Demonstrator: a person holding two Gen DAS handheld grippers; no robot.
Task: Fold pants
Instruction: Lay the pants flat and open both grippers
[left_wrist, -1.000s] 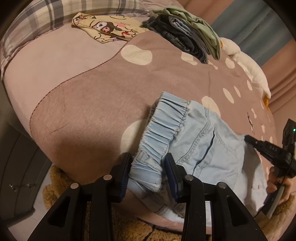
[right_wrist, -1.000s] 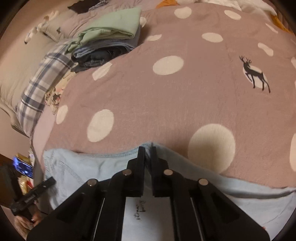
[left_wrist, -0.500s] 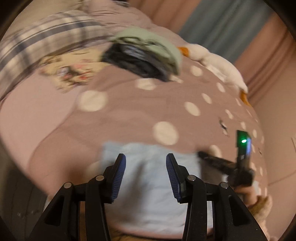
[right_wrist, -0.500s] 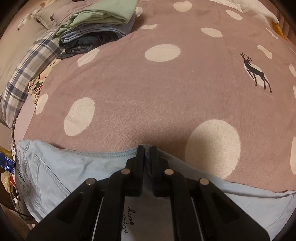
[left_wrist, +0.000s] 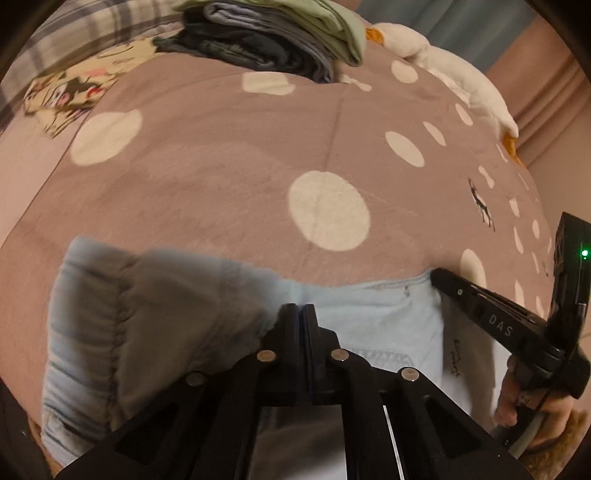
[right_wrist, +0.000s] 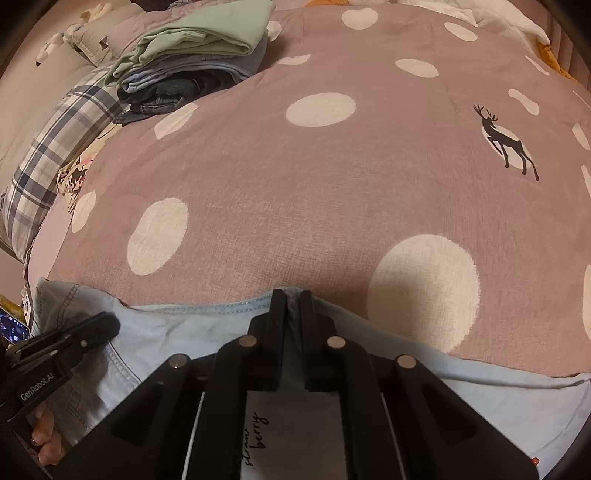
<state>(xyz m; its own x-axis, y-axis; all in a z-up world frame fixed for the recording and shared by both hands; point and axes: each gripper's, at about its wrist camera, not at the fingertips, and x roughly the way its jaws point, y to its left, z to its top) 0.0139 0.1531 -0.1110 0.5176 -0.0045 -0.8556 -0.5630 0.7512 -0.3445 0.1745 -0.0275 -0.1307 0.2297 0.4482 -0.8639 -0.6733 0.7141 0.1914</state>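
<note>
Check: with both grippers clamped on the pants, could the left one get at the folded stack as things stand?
Probably not: the left gripper is shut on the light blue pants, and the folded stack sits across the bedspread. Nothing blocks the way.

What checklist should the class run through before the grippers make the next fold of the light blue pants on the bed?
1. Right gripper shut on the far edge of the pants: ok.
2. Left gripper shut near the same edge: jaws are together; whether fabric is pinched, cannot tell.
3. Both grippers set apart along the edge: ok.
4. Waistband flat: not ok, it is bunched and blurred.
5. Dotted blanket beyond the pants free for the fold: ok.
6. Stack of folded clothes far from the fold: ok.
</note>
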